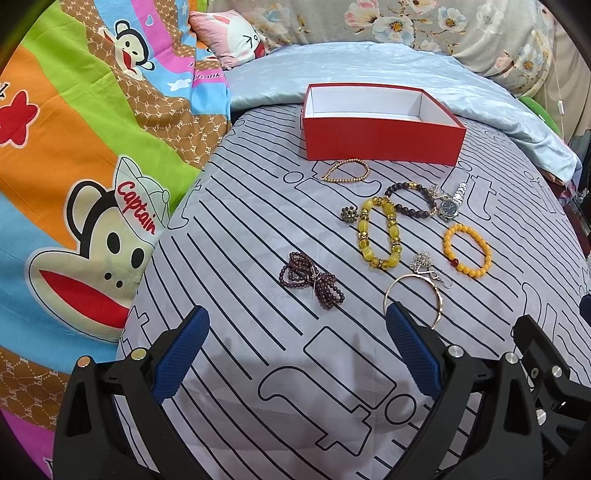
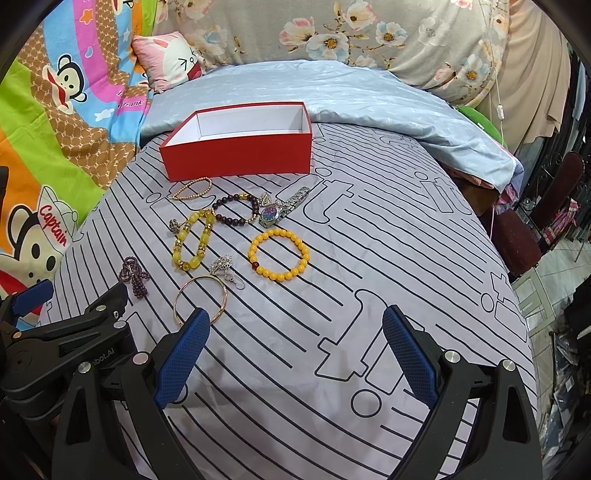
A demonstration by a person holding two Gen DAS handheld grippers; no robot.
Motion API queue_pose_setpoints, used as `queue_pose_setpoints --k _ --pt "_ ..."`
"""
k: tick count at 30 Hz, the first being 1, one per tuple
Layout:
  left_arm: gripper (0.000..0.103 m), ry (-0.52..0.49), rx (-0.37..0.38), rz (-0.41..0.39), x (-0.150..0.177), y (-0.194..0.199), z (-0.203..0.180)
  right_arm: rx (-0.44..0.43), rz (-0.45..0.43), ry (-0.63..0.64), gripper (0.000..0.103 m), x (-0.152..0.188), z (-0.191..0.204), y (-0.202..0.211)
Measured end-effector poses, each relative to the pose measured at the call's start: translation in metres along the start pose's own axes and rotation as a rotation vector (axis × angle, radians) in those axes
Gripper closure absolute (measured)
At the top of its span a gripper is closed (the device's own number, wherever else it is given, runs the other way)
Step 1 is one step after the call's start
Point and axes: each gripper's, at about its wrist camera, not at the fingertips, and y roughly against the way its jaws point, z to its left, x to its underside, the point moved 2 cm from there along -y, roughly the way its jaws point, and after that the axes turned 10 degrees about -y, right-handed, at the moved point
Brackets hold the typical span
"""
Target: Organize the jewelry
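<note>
An open red box (image 1: pixel 384 142) (image 2: pixel 240 158) with a white inside holds nothing and stands at the far side of the striped grey sheet (image 1: pixel 258 229). In front of it lie a gold bead bracelet (image 1: pixel 347 170), a dark bead bracelet (image 2: pixel 221 218), a watch (image 1: pixel 448 210) (image 2: pixel 271 216), a yellow glass bracelet (image 1: pixel 364 225), an orange bead bracelet (image 2: pixel 279 275), purple beads (image 1: pixel 314 280) and a gold bangle (image 2: pixel 177 302). My left gripper (image 1: pixel 295 314) is open just short of the purple beads. My right gripper (image 2: pixel 295 315) is open beside the bangle. Both hold nothing.
A bright cartoon monkey blanket (image 1: pixel 74 166) covers the left side. A pale blue quilt (image 2: pixel 351 96) and a pink pillow (image 2: pixel 170 59) lie behind the box. Floral fabric (image 2: pixel 369 33) backs the bed. Past the bed's right edge stand a dark chair (image 2: pixel 554 199) and floor clutter.
</note>
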Motion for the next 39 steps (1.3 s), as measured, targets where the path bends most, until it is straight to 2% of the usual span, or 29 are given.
queue_pose_setpoints --k 5,12,17,25,30,36,39 --pt "0.009 0.004 0.000 -0.002 -0.002 0.002 -0.001 -0.008 -0.005 -0.004 0.010 0.000 -0.001 0.002" --pt "0.009 0.045 0.037 0.009 -0.002 -0.003 0.007 -0.016 -0.001 -0.013 0.010 -0.002 -0.005 -0.001" --pt "0.009 0.099 0.023 0.025 -0.002 -0.014 0.025 -0.018 0.006 -0.026 0.010 -0.005 -0.010 -0.006" --pt "0.009 0.106 0.006 0.051 -0.002 -0.034 0.030 -0.008 0.023 -0.041 0.010 -0.009 -0.019 -0.018" --pt "0.010 0.116 0.056 0.076 -0.006 -0.050 0.022 -0.004 0.034 -0.043 0.010 -0.011 -0.020 -0.025" --pt "0.018 0.119 0.075 0.108 -0.013 -0.071 0.011 -0.002 0.047 -0.045 0.010 -0.013 -0.021 -0.033" --pt "0.030 0.114 0.082 0.125 -0.013 -0.079 0.008 -0.001 0.053 -0.045 0.010 -0.014 -0.021 -0.036"
